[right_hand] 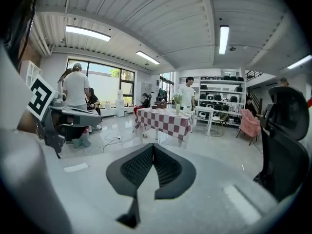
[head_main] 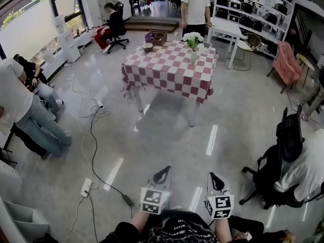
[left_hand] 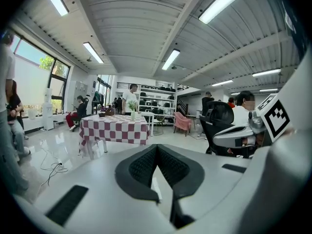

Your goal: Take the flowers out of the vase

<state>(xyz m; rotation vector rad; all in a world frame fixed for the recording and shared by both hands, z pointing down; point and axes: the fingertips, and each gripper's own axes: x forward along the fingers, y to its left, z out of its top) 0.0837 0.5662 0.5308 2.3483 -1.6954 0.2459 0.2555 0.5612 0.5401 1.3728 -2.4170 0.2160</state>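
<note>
A bunch of white flowers (head_main: 193, 38) stands in a pale vase (head_main: 194, 57) near the far right corner of a table with a red and white checked cloth (head_main: 167, 70), several steps ahead of me. The flowers (left_hand: 132, 105) show small in the left gripper view, and the flowers (right_hand: 177, 98) again in the right gripper view. My left gripper (head_main: 162, 174) and right gripper (head_main: 214, 178) are held close to my body, far from the table. Both are shut with their pads touching at the tips and nothing between them.
A person in a white shirt (head_main: 195, 6) stands behind the table. A brown box (head_main: 157, 37) and a bowl (head_main: 148, 46) sit on its far left. A black office chair (head_main: 283, 151) is at my right, cables and a power strip (head_main: 87, 186) lie on the floor at left.
</note>
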